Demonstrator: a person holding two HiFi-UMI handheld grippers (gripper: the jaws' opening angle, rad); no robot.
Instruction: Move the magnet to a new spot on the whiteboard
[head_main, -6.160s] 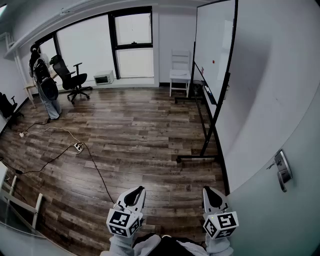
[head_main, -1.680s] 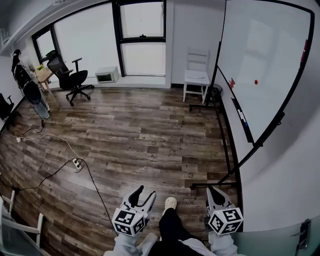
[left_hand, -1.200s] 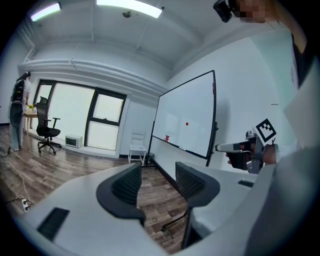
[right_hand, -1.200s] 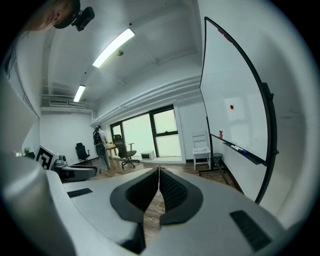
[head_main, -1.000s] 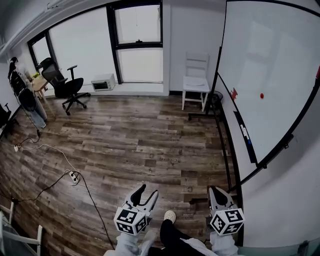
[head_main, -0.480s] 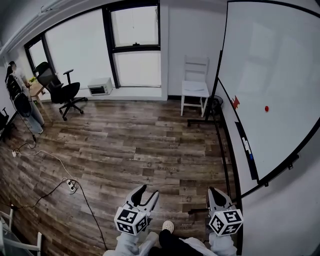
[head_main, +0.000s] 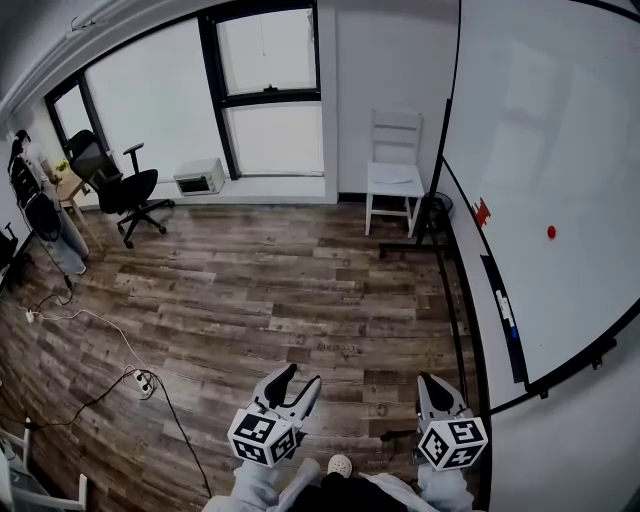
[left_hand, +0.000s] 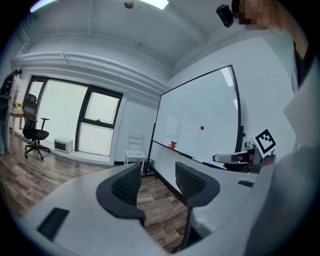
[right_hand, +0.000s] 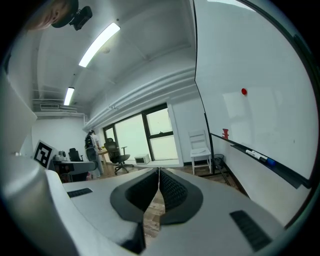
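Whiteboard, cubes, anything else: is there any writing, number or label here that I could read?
No readable text anywhere.
Whiteboard: blank, only a red magnet on it.
Cube on the left gripper, cube on the right gripper: black-and-white square patterns, no letters.

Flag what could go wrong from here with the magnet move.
1. The right gripper, nearest the whiteboard, has jaws together; unless opened it may only push the small red magnet.
2. The board's stand bar runs along the floor near the person's shoe: possible trip.
3. Markers lie on the tray below the magnet; a low approach could knock them.
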